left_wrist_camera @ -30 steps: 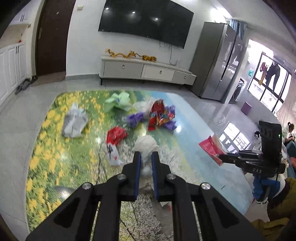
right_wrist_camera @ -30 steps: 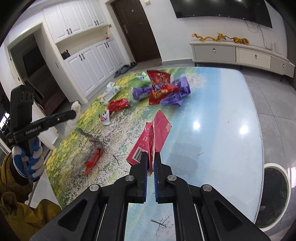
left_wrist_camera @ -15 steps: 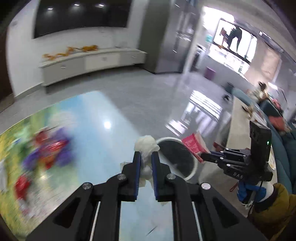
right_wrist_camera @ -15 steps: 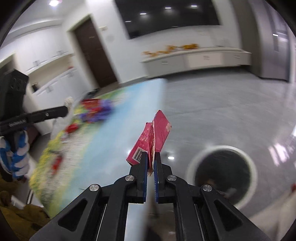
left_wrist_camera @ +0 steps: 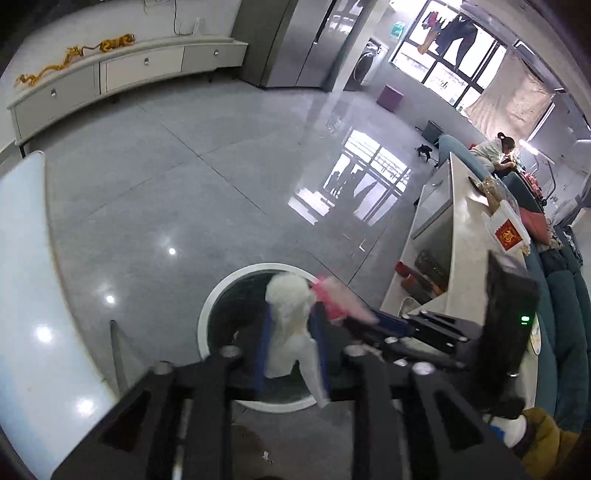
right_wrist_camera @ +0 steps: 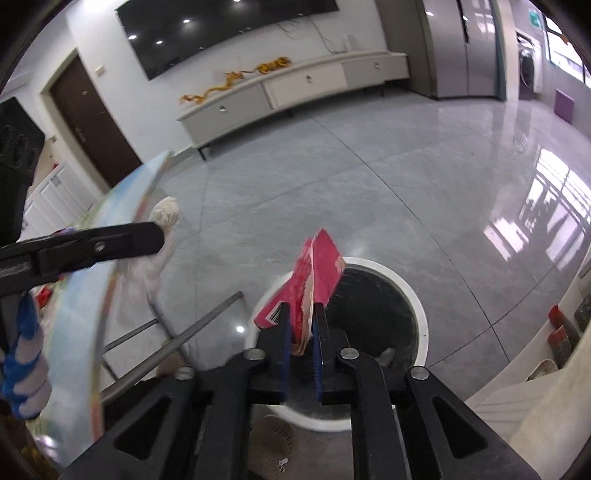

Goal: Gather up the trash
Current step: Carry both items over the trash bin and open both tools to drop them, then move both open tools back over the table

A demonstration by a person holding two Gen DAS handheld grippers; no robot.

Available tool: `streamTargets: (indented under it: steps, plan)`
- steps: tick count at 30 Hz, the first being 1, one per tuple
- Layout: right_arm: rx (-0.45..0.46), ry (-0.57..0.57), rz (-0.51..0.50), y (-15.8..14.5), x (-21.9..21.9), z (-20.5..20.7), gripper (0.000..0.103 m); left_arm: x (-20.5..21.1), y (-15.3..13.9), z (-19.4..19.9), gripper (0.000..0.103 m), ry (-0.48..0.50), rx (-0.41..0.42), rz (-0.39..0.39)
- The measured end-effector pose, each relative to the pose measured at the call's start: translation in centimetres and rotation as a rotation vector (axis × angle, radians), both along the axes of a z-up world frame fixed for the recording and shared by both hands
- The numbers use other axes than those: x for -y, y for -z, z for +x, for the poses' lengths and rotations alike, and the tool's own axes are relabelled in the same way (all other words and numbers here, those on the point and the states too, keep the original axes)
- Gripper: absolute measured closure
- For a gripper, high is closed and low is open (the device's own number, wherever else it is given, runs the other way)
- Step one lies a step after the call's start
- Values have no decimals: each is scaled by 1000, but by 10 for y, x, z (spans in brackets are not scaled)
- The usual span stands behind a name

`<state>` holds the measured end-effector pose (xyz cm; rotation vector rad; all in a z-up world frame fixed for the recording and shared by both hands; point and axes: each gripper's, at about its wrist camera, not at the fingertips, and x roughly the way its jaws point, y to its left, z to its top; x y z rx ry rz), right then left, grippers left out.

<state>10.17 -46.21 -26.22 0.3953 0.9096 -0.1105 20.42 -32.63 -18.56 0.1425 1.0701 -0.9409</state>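
**Both grippers over the bin, jaws parting**

Left wrist view
- Left gripper: pointing steeply down, jaws opening. A crumpled white bag hangs between the blue pads, with a gap showing on both sides; the pads no longer press on it.
- Bin: round, white rim, dark inside, standing on the grey tiled floor directly below the white bag.
- Right gripper: enters from the right, its tip over the bin rim just beside the white bag, with a blurred pink wrapper at its end.
- Tabletop: pale glossy edge along the left side, well clear of the bin.
- Background: long white cabinet by the wall, a person seated on a sofa far right.

Right wrist view
- Right gripper: pointing down at the bin, jaws opening. The pink wrapper stands upright between the pads, its torn lower edge loose in the gap; the pads stand apart from it.
- Left gripper: seen side-on at left, held by a hand in a blue-and-white glove. The white bag droops from its tip, over the floor beside the tabletop edge. Its jaw gap cannot be judged from this angle.
- Metal table legs slant between the tabletop and the bin.
- Background: wall-mounted television, dark door.
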Motion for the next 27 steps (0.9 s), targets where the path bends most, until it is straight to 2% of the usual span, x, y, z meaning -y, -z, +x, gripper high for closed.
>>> streamTargets:
  steps: [1, 2, 4, 7, 10, 15, 20, 27]
  plan:
    - [-18, 16, -5, 8, 4, 6, 64, 2, 3, 3, 50, -12, -4, -2]
    - [-29, 24, -10, 12, 4, 12, 62, 3, 4, 6, 47, -17, -11, -12]
    - [-48, 43, -8, 21, 9, 16, 62, 1, 2, 6, 47, -22, -14, -23]
    - [-42, 49, -8, 16, 5, 12, 62, -11, -10, 0, 47, -30, 23, -42]
    - [-10, 30, -25, 2, -3, 3, 62, -30, -29, -9, 49, -72, 54, -69]
    - [58, -7, -51, -32, -24, -11, 62, -80, -67, -48, 48, -83, 174, -82]
    - [140, -120, -65, -72, -71, -20, 62, -163, -90, -73, 48, -131, 239, -73]
    - [220, -362, -62, -119, -171, -17, 62, -311, -112, -79, 48, -360, 325, -14]
